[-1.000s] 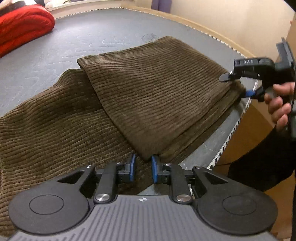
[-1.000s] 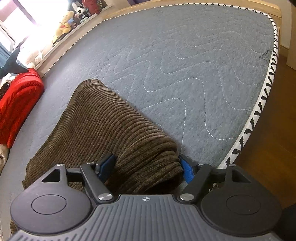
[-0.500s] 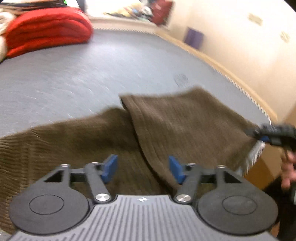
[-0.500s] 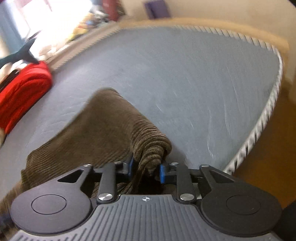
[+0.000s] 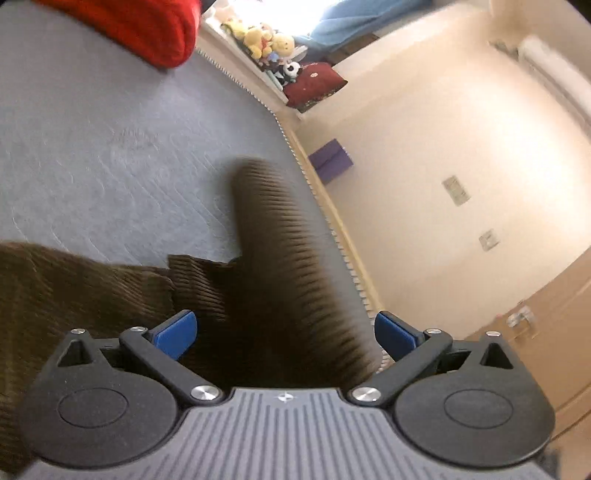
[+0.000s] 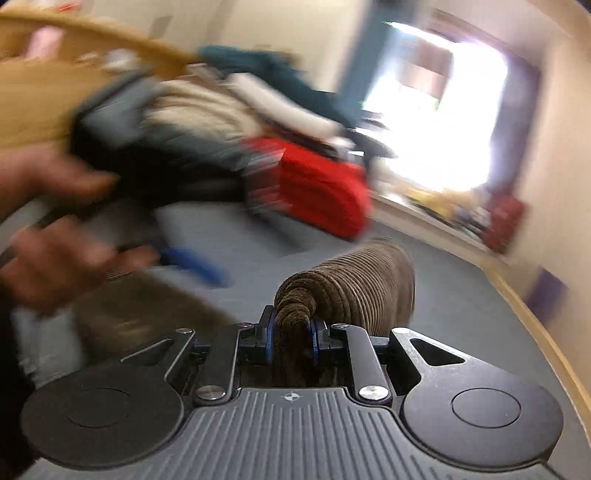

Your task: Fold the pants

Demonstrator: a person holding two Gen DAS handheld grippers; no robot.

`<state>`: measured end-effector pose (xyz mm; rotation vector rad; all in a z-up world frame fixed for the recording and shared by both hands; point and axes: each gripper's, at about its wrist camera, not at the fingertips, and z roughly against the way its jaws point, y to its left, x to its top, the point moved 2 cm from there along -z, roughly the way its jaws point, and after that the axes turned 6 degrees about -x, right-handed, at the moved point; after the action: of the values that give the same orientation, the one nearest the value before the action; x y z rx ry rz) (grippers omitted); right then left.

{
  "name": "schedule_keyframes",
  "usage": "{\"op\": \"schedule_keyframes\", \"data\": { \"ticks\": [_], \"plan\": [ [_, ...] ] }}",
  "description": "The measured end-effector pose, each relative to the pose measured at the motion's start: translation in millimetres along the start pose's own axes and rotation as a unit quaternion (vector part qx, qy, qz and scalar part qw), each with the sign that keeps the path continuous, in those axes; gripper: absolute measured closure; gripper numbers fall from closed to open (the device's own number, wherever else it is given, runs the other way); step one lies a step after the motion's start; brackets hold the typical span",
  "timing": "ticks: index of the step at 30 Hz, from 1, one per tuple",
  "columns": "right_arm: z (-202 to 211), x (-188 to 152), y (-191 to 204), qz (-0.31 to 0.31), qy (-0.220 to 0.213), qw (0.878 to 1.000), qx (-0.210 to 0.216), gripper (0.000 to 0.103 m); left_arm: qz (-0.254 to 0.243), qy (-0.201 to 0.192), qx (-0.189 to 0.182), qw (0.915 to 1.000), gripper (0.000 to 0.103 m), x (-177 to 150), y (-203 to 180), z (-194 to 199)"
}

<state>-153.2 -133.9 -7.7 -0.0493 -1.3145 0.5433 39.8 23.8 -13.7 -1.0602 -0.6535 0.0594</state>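
The brown corduroy pants [image 5: 74, 291] lie on the grey mattress [image 5: 92, 147]. A blurred fold of them [image 5: 291, 258] rises between the wide-apart blue pads of my left gripper [image 5: 284, 326], whose jaws are opening and do not press the cloth. My right gripper [image 6: 291, 334] is closing, its pads pinching a bunched edge of the pants [image 6: 354, 284] held above the mattress [image 6: 461, 295]. In the right wrist view a person's hand [image 6: 48, 258] holds the blurred left gripper, one blue finger [image 6: 195, 267] showing at the left.
A red folded blanket [image 5: 147, 26] lies at the far end of the mattress, also the red blanket [image 6: 321, 192] beside piled clothes. Stuffed toys [image 5: 266, 40] line the sill. A purple box [image 5: 330, 160] stands by the wall past the wooden bed edge [image 5: 332, 206].
My left gripper let go of the pants, opened wide, rose and rolled. My right gripper shut on the pants' edge, lifted it and swung round towards the red blanket.
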Motion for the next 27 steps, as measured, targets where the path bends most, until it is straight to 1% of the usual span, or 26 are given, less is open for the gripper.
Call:
{"op": "schedule_keyframes", "data": {
  "ticks": [1, 3, 4, 5, 6, 7, 8, 10, 12, 14, 15, 16, 18, 19, 20, 21, 23, 25, 27],
  "plan": [
    [0.8, -0.1, 13.8, 0.015, -0.003, 1.000, 0.019, 0.084, 0.014, 0.004, -0.001, 0.9999, 0.001, 1.4, 4.6, -0.4],
    [1.7, -2.4, 39.1, 0.040, -0.002, 0.998, 0.057, 0.084, 0.047, 0.022, 0.028, 0.9983, 0.001, 2.0, 18.9, -5.3],
    [2.1, -2.9, 49.5, 0.050, -0.001, 0.996, 0.068, 0.085, 0.063, 0.035, 0.046, 0.9963, 0.002, 1.5, 27.0, -10.1],
    [1.7, -4.2, 59.0, 0.057, 0.003, 0.995, 0.078, 0.085, 0.076, 0.044, 0.072, 0.9936, 0.016, -0.1, 35.7, -13.1],
    [0.1, -5.6, 66.0, 0.060, 0.011, 0.995, 0.085, 0.085, 0.081, 0.048, 0.107, 0.9899, 0.030, -2.2, 43.4, -14.9],
    [-0.8, -5.7, 72.0, 0.062, 0.018, 0.994, 0.087, 0.085, 0.082, 0.054, 0.140, 0.9852, 0.058, -2.6, 50.4, -15.7],
    [-2.9, -7.0, 74.4, 0.064, 0.024, 0.994, 0.088, 0.084, 0.086, 0.059, 0.155, 0.9824, 0.069, -2.7, 56.3, -15.8],
    [-7.1, -7.7, 74.0, 0.064, 0.041, 0.993, 0.090, 0.084, 0.089, 0.060, 0.163, 0.9809, 0.079, -0.2, 60.6, -13.7],
    [-7.8, -5.7, 74.6, 0.067, 0.057, 0.992, 0.096, 0.082, 0.054, 0.057, 0.171, 0.9822, 0.081, 1.9, 50.9, -13.8],
    [-8.0, -0.1, 66.2, 0.061, 0.062, 0.991, 0.107, 0.079, 0.018, 0.051, 0.181, 0.9820, 0.083, 5.8, 43.2, -13.0],
    [-8.0, 5.5, 60.5, 0.041, 0.064, 0.990, 0.123, 0.075, 0.007, 0.044, 0.184, 0.9819, 0.083, 7.3, 40.0, -9.3],
    [-6.1, 10.7, 53.4, 0.006, 0.068, 0.986, 0.152, 0.072, 0.002, 0.035, 0.186, 0.9818, 0.084, 9.7, 38.3, -3.8],
    [-4.7, 22.6, 32.8, -0.069, 0.067, 0.974, 0.204, 0.053, -0.007, 0.019, 0.195, 0.9807, 0.084, 8.8, 32.6, 6.2],
    [-4.1, 27.6, 20.9, -0.103, 0.064, 0.968, 0.218, 0.047, -0.013, 0.011, 0.200, 0.9796, 0.085, 9.7, 30.9, 15.3],
    [-4.4, 32.6, 6.7, -0.137, 0.060, 0.963, 0.226, 0.039, -0.020, 0.003, 0.206, 0.9783, 0.085, 11.7, 29.9, 24.4],
    [-5.5, 36.7, -6.6, -0.165, 0.058, 0.958, 0.228, 0.035, -0.025, -0.006, 0.213, 0.9768, 0.085, 13.8, 29.1, 35.1],
    [-12.9, 41.7, -32.3, -0.205, 0.063, 0.952, 0.216, 0.034, -0.028, -0.019, 0.216, 0.9757, 0.085, 16.2, 28.5, 56.2],
    [-23.9, 42.8, -54.9, -0.225, 0.071, 0.953, 0.190, 0.034, -0.031, -0.027, 0.223, 0.9740, 0.085, 20.4, 28.6, 76.6],
    [-37.2, 42.4, -72.8, -0.235, 0.084, 0.954, 0.166, 0.034, -0.033, -0.030, 0.237, 0.9704, 0.085, 29.6, 34.6, 95.0]
  ]
}}
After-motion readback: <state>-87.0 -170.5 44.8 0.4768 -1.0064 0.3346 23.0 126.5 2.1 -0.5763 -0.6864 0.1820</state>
